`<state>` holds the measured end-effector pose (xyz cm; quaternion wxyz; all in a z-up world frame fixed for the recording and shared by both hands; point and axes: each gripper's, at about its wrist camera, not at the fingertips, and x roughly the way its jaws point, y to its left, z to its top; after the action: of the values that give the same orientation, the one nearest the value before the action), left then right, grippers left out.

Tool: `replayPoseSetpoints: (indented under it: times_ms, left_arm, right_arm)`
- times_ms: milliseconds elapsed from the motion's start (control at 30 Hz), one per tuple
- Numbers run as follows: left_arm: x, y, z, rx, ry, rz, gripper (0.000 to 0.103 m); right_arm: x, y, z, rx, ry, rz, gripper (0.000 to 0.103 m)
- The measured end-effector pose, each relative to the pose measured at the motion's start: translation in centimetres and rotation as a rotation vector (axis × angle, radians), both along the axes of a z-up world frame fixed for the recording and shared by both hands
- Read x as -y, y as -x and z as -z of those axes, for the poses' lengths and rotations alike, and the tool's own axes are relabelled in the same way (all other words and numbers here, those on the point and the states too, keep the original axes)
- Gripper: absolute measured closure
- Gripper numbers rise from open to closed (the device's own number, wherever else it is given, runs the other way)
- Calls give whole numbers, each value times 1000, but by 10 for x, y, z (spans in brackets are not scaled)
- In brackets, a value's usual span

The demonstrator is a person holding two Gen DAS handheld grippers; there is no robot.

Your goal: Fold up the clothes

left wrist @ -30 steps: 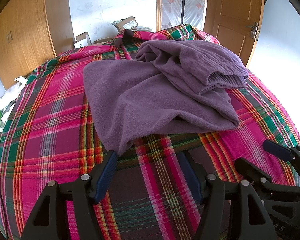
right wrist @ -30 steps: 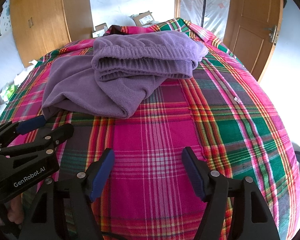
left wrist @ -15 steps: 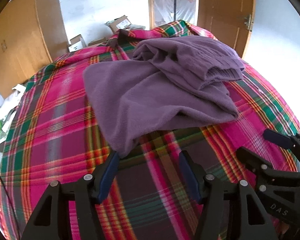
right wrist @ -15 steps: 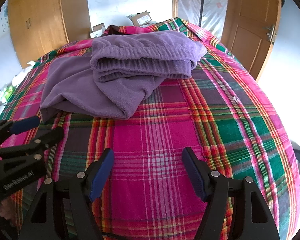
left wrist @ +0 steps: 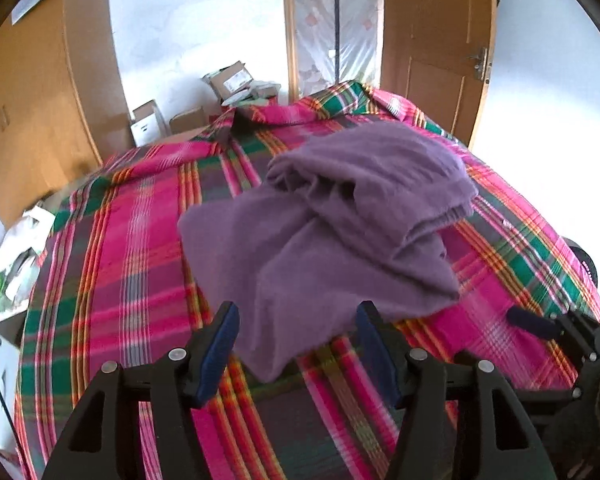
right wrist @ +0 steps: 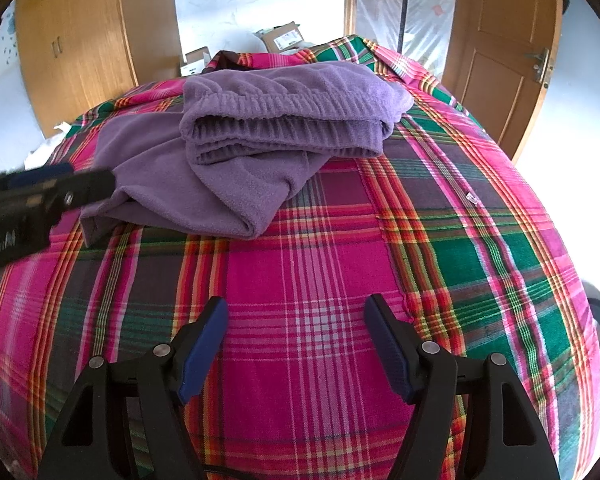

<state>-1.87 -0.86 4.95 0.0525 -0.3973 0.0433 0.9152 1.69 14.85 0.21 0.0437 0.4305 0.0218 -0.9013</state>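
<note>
A purple fleece garment [left wrist: 324, 232] lies loosely folded on the plaid bedspread [left wrist: 132, 264], its ribbed waistband [right wrist: 284, 128] stacked on top at the far side. My left gripper [left wrist: 296, 320] is open, and the garment's near corner lies between its blue pads [left wrist: 220, 340] without being pinched. In the right wrist view the left gripper [right wrist: 48, 188] reaches in at the garment's left corner. My right gripper [right wrist: 296, 320] is open over bare bedspread, well short of the garment [right wrist: 228, 184], with nothing between its fingers. It also shows low at the right of the left wrist view [left wrist: 540, 326].
The bed fills most of both views. A wooden wardrobe [left wrist: 28, 120] stands at the left and a wooden door [right wrist: 500, 60] at the right. Cardboard boxes [left wrist: 232, 80] sit past the bed's far end. Bags and clutter [left wrist: 8, 264] lie beside the bed's left edge.
My left gripper has moved forward over the garment's near corner, which now lies between its open fingers. The right gripper has barely shifted.
</note>
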Motion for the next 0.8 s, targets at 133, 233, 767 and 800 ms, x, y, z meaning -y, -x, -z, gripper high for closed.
replayPoseSetpoints:
  times_ms: [133,233,767,800]
  left_arm:
    - [-7,13,-3,-19,45,27,41]
    - [-9,26,-6,-29,61,43,43]
    - [-5,75,-17,-34,-12,157,49]
    - [-7,74,-17,-47,6,167,49]
  right_arm:
    - [-5,2,-2,-2,32,-9,30]
    - [-17,4,-6,-14,105,-13,33]
    - [-65,89,-23,57,629,-122,65]
    - [-65,94,-23,57,671,-130,65]
